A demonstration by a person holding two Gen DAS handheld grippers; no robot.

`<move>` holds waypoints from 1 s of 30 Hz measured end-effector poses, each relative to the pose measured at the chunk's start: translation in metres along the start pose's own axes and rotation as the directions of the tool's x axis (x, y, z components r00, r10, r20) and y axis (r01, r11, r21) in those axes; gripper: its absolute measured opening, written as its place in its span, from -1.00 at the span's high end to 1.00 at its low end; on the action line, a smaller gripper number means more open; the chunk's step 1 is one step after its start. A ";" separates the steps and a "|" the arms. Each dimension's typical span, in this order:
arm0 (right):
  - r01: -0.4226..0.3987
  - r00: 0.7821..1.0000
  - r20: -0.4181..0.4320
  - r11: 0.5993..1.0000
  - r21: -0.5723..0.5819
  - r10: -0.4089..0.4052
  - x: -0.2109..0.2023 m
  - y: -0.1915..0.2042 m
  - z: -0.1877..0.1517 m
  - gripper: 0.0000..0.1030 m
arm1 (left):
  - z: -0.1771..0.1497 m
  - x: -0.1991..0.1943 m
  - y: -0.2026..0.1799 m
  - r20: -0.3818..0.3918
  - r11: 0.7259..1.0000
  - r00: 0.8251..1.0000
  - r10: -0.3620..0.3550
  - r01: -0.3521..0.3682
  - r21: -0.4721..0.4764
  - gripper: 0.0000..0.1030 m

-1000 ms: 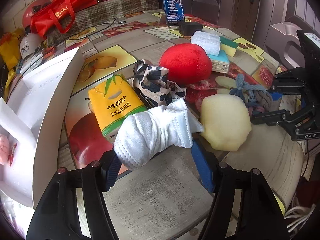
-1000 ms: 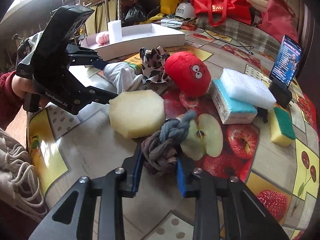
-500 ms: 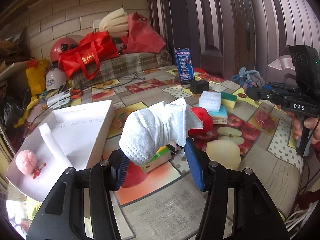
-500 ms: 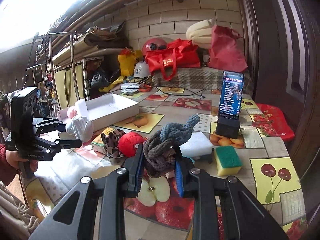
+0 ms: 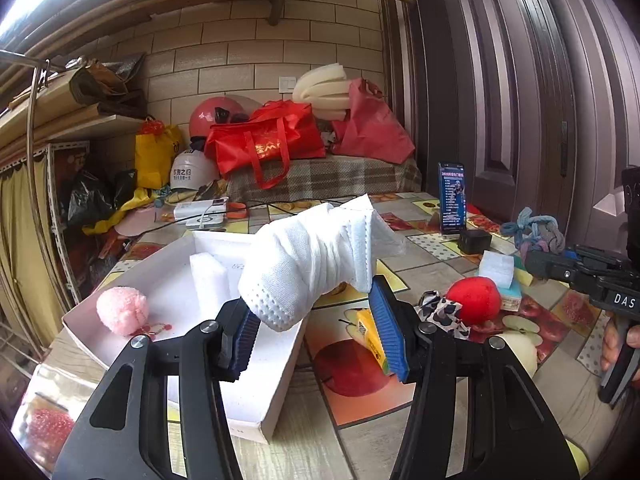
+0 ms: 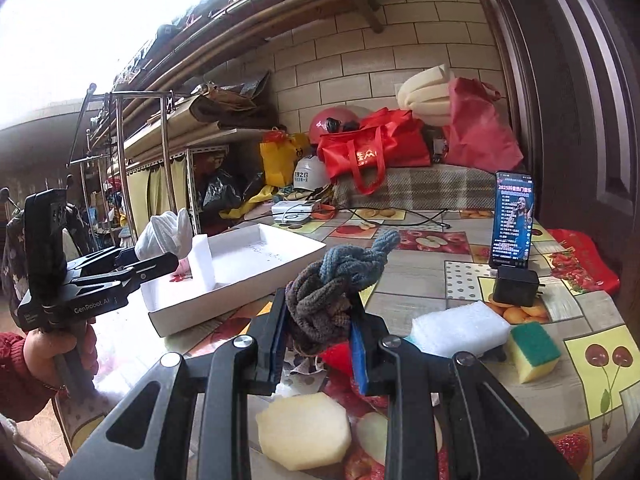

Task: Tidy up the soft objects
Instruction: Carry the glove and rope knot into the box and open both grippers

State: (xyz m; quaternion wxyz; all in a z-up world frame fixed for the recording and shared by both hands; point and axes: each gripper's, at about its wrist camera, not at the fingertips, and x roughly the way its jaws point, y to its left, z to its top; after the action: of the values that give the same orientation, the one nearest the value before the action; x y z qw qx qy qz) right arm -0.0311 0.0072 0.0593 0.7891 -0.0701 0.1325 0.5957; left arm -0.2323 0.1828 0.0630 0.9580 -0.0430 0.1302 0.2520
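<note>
One white box (image 5: 276, 364) sat on the table (image 5: 372, 432), already holding a pink pompom (image 5: 122, 310) and a white foam block (image 5: 209, 280). The left gripper (image 5: 314, 330) was clamped on one white sock (image 5: 308, 264), raised over the box's near corner; it looked light and limp, best pinched mid-body. The right gripper (image 6: 318, 336) squeezed one knotted rope (image 6: 340, 280) held above the table, springy, gripped at the knot. Loose on the table: one red plush (image 5: 474, 300), one pale foam disc (image 6: 304, 432), one green-topped sponge (image 6: 534, 352), all squashy, none fragile
</note>
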 end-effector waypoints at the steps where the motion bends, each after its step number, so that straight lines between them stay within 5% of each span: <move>1: -0.007 1.000 -0.005 1.000 -0.012 0.007 0.004 0.006 0.000 0.49 | 0.000 0.000 0.005 0.002 1.000 1.000 0.014 -0.014 -0.007 -0.03; 10: -0.097 0.994 -0.064 0.992 -0.075 0.092 0.047 0.052 0.003 0.49 | -0.005 0.018 0.055 -0.033 0.989 0.989 0.147 -0.147 -0.004 -0.03; 14: -0.111 0.989 -0.103 0.992 -0.058 0.104 0.073 0.062 0.004 0.49 | -0.009 0.035 0.086 -0.101 0.980 0.979 0.174 -0.183 -0.081 -0.03; 23: -0.163 0.979 -0.140 0.982 -0.096 0.149 0.110 0.103 0.005 0.49 | -0.004 0.049 0.115 -0.077 0.961 0.964 0.256 -0.262 -0.083 -0.04; 30: -0.263 0.948 -0.209 0.960 -0.100 0.239 0.147 0.144 0.009 0.49 | -0.004 0.050 0.154 -0.072 0.923 0.946 0.316 -0.324 -0.210 -0.04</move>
State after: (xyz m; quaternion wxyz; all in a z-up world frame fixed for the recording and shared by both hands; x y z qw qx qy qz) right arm -0.1300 0.1857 0.0315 0.6840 -0.1605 0.1789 0.6888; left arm -0.2677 0.3393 0.0433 0.8908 -0.1312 0.1245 0.4168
